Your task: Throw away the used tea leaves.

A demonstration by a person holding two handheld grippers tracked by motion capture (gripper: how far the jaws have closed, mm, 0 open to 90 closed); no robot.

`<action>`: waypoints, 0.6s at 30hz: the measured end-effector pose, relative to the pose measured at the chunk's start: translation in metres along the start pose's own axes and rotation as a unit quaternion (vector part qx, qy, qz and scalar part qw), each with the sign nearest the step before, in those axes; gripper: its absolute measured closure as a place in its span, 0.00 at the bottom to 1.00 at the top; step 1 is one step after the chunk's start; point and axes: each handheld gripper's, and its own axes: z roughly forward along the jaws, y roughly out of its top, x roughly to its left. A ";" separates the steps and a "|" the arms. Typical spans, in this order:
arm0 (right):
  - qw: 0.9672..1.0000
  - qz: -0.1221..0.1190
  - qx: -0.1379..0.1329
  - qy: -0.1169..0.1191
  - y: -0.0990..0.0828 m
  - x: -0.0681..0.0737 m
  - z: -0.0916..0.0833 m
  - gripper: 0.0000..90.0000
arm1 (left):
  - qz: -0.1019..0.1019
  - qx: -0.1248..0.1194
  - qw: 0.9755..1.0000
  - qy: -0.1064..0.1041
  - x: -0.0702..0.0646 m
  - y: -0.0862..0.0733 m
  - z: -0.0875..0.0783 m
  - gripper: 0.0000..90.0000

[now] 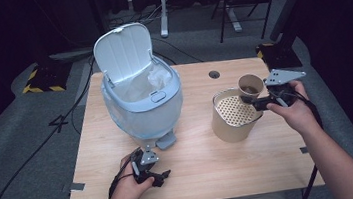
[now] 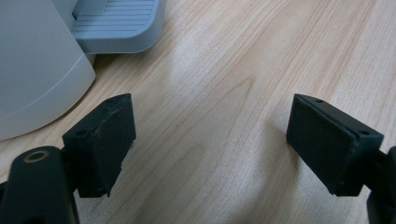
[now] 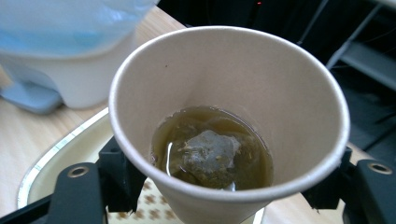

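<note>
A paper cup [image 3: 229,121] is clamped between the two black jaws of the right gripper [image 1: 260,101], one jaw pressed to each side of the cup's wall below its rim. Inside the cup, a tea bag [image 3: 208,151] is seen lying in a shallow pool of brownish liquid at the bottom. The cup is held upright above the far edge of a tan round container [image 1: 228,126] with a perforated insert, which stands directly beneath the right gripper on the wooden table [image 1: 203,177]. The left gripper [image 1: 159,174] is rested low over the table near the person's edge, its jaws spread wide with nothing but bare wood between them. Just beyond it and slightly to its left, the grey pedal [image 2: 116,28] of a pale blue bin [image 1: 143,108] is seen; the bin's lid is raised, and a clear liner is fitted inside. The two grippers are kept well apart.
</note>
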 end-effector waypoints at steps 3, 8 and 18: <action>0.999 -0.045 0.014 -0.015 0.002 0.001 -0.001 0.33 | 0.001 0.000 1.000 0.000 0.000 0.000 0.000 0.18; 0.988 -0.137 0.035 -0.055 0.007 0.008 0.000 0.33 | 0.001 0.000 1.000 0.000 0.000 0.000 0.000 0.18; 0.937 -0.313 0.092 -0.129 0.015 0.020 0.003 0.33 | 0.001 -0.001 1.000 0.000 0.000 0.000 0.000 0.18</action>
